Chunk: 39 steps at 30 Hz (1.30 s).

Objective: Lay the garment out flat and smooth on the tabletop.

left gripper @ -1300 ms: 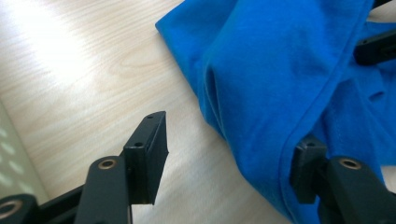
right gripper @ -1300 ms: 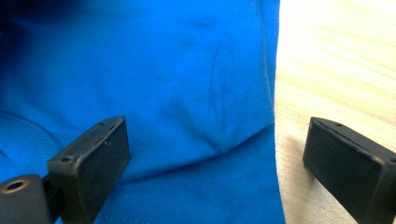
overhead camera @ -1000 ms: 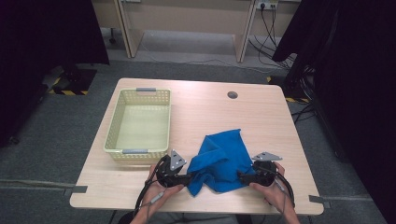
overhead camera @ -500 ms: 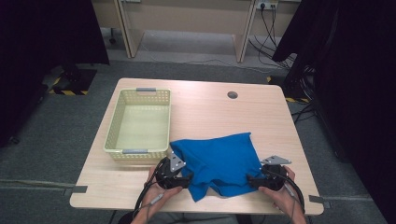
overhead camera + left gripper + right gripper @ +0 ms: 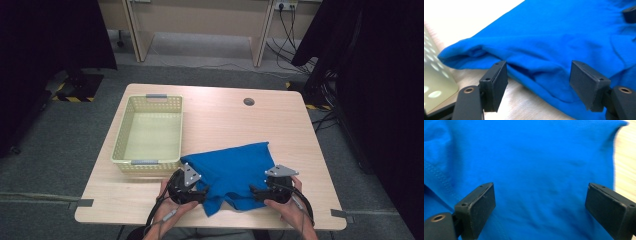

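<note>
A blue cloth [image 5: 232, 167] lies spread on the front part of the wooden table [image 5: 225, 120]. My left gripper [image 5: 200, 192] rests at the cloth's front left edge and my right gripper [image 5: 253, 191] at its front right. In the left gripper view the left gripper [image 5: 537, 75] has just been opening. Its jaws stand apart, with the folded hem of the cloth [image 5: 554, 45] lying loose between them. In the right gripper view the right gripper [image 5: 541, 195] is wide open over the flat cloth [image 5: 536, 157], and its pads press on nothing.
A pale yellow-green plastic basket [image 5: 120, 150] stands on the table's left, close to the cloth's left corner; its wall [image 5: 434, 80] appears beside the left jaw. A round cable hole [image 5: 248, 101] sits near the table's far edge. Dark curtains flank the table.
The cloth has gone from a bunched heap between the grippers to a wider, flatter sheet that reaches toward the basket. Both hands have stayed near the front edge.
</note>
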Motion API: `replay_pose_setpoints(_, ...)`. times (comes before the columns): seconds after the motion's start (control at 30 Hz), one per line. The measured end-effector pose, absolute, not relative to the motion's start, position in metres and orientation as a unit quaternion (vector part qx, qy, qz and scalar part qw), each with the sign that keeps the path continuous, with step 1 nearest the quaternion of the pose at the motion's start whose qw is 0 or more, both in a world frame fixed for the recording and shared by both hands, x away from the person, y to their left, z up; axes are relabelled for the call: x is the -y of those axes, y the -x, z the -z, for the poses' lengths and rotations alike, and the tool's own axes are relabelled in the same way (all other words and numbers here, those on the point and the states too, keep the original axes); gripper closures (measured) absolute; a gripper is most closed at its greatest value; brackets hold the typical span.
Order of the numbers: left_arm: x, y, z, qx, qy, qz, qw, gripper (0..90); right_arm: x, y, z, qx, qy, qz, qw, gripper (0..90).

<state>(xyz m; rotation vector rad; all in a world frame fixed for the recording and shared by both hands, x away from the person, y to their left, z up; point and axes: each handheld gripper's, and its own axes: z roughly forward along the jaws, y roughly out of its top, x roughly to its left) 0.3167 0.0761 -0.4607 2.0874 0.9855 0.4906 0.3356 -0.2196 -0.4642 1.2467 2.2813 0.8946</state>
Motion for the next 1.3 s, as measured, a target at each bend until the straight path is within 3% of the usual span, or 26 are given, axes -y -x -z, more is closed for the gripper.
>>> replay_pose_setpoints(0.47, -0.064, -0.317, 0.469, -0.375, -0.831, -0.174, 0.371, 26.8, 0.227, -0.337, 0.473, -0.810, -0.470, -0.298, 0.183, 8.4)
replay_pose_setpoints(1.03, -0.055, -0.335, 0.473, -0.359, -0.849, -0.167, 0.350, 31.2, 0.239, -0.340, 0.472, -0.805, -0.484, -0.291, 0.181, 7.9)
replay_pose_setpoints(1.3, -0.054, -0.356, 0.471, -0.366, -0.846, -0.203, 0.330, 28.5, 0.246, -0.336, 0.471, -0.806, -0.487, -0.287, 0.178, 7.8)
